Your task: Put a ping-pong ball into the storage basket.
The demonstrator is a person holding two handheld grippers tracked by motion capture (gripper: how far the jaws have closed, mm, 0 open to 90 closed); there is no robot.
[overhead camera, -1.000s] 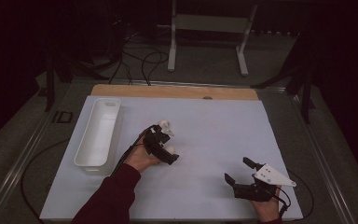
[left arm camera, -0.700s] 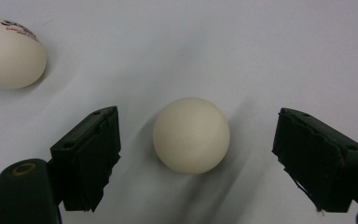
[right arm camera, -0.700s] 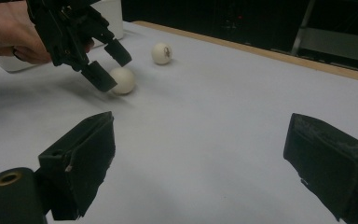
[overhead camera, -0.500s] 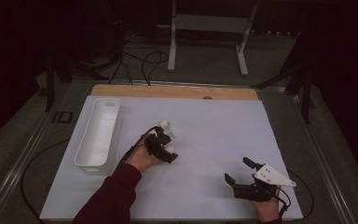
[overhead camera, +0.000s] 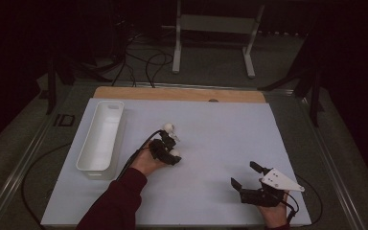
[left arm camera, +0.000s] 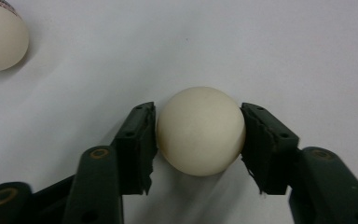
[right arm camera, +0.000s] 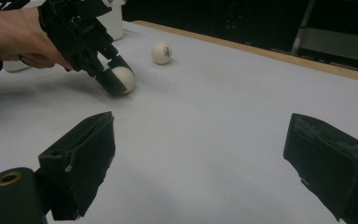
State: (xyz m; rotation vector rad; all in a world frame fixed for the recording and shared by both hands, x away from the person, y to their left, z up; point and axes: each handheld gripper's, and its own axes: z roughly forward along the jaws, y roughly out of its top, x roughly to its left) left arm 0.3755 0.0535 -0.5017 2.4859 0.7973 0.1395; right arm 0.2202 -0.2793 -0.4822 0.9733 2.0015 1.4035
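White table (left arm camera: 284, 42), ball (left arm camera: 200, 130) between fingers (left arm camera: 137, 140).

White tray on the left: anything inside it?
In the high view, the white tray shows a bare floor, no balls inside. Its near end is partly hidden by the wall. Both balls are outside: one in the left gripper, another ball on the mat.

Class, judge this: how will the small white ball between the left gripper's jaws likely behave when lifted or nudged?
The small white ball is round and smooth, so it would probably roll freely on the flat white table sheet if nudged. The left gripper touches only its curved sides, so it may slip out. It looks like a table-tennis ball, so probably light.
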